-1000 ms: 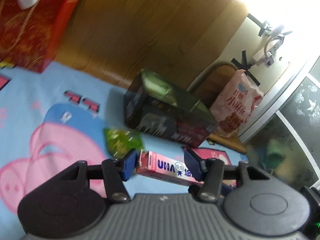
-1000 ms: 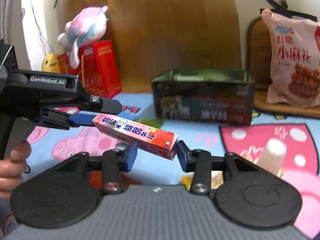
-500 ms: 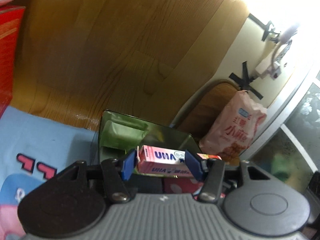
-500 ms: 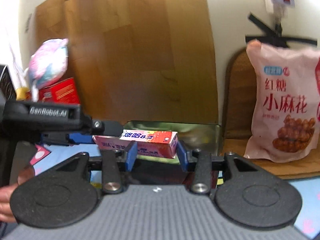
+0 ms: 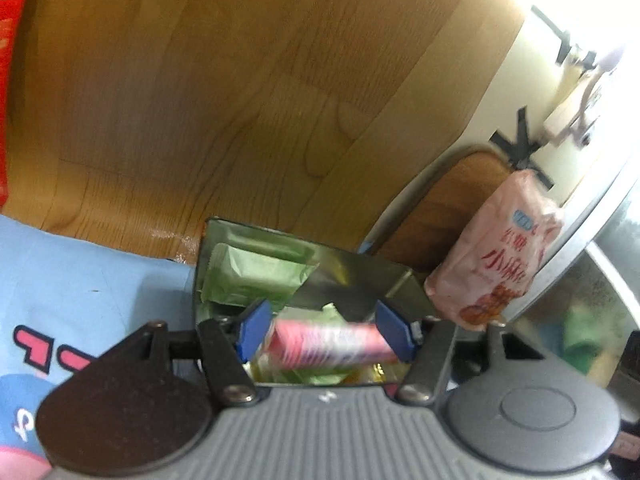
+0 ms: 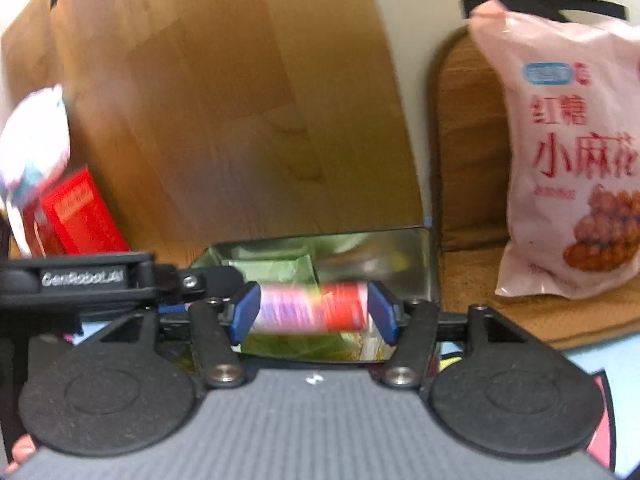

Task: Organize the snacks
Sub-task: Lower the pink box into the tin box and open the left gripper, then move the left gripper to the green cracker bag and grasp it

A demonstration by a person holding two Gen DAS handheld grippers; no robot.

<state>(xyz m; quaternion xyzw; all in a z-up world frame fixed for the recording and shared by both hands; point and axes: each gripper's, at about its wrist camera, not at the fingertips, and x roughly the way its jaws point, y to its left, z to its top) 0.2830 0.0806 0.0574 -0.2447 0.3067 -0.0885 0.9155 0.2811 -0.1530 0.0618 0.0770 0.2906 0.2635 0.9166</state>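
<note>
A pink candy box [image 5: 326, 346], blurred by motion, lies between the wide-apart blue pads of my left gripper [image 5: 326, 336], over the open metal tin [image 5: 360, 276]. It shows too in the right wrist view [image 6: 312, 308], between the spread pads of my right gripper [image 6: 314, 312]. Neither gripper's pads press on it. The tin [image 6: 416, 260] holds green packets [image 5: 248, 276] and other wrapped snacks. The left gripper's body [image 6: 80, 280] reaches in from the left in the right wrist view.
A pink snack bag [image 6: 572, 152] leans on the wall on a brown mat [image 6: 472, 276], right of the tin. A wooden board [image 6: 224, 100] stands behind. A red box [image 6: 76, 216] and plush toy [image 6: 32, 148] sit far left. A blue cartoon cloth [image 5: 80, 292] covers the surface.
Both grippers carried the candy box up and over the tin. Both sets of pads have now spread apart, and the box is blurred, dropping toward the tin's inside.
</note>
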